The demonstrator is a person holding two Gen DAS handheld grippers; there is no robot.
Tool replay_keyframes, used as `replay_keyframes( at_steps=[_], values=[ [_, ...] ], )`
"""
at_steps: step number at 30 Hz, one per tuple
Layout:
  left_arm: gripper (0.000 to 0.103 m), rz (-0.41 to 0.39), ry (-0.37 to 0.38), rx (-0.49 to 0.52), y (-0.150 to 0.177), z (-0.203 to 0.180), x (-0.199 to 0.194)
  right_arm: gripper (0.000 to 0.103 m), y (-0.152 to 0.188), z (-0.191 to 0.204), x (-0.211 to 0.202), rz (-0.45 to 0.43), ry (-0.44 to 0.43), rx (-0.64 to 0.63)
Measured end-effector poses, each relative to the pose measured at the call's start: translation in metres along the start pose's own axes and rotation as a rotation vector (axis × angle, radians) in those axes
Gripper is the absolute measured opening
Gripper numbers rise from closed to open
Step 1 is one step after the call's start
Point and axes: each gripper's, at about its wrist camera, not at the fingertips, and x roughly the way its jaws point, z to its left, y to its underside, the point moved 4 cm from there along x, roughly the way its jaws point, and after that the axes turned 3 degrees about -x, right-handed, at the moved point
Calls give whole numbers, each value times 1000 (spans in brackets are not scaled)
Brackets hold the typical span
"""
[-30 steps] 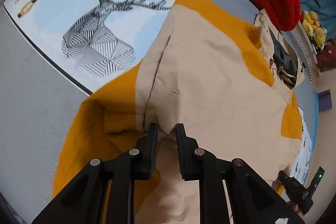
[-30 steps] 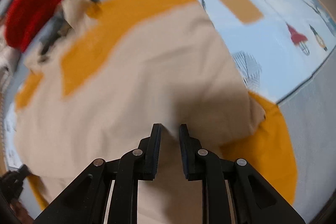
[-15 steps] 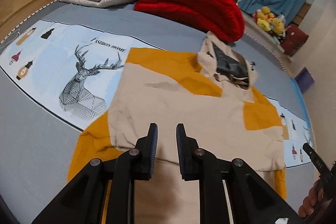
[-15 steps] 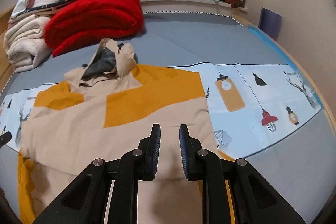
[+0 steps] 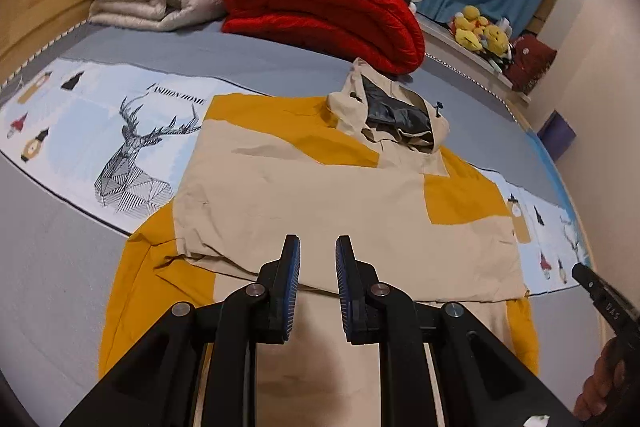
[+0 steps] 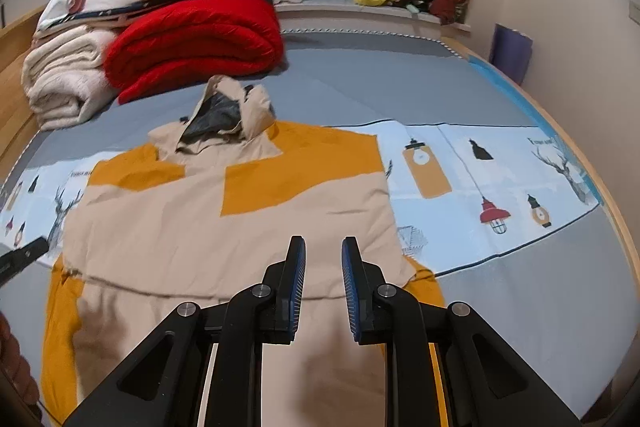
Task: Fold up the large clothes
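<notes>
One fold is looking done: the jacket's [image 5: 320, 195] hem is lying doubled up over its chest, edge running across at six o'clock just ahead of my claws. I am holding my left claw [image 5: 318, 283] and right claw [image 6: 323, 285] above it, both narrowly parted and gripping nothing. The jacket is lying flat on the bed [image 6: 400, 83], hood [image 6: 224, 111] pointing to twelve o'clock. Sleeves and further folds are remaining, I am judging.

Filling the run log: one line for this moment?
jacket: part-folded, flat on bed | left tool: open, empty | right tool: open, empty
</notes>
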Motion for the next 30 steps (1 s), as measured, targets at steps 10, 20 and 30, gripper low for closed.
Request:
replay_keyframes(
  at_steps=[10, 20, 30],
  values=[
    [16, -67, -16, 110, -4, -25, 2, 21, 4, -9, 6, 52, 10, -36],
    [56, -184, -24, 260, -15, -54, -13, 67, -4, -22, 11, 30, -42, -7],
    [66, -172, -52, 236, -88, -82, 38, 67, -12, -25, 24, 46, -4, -50]
  ],
)
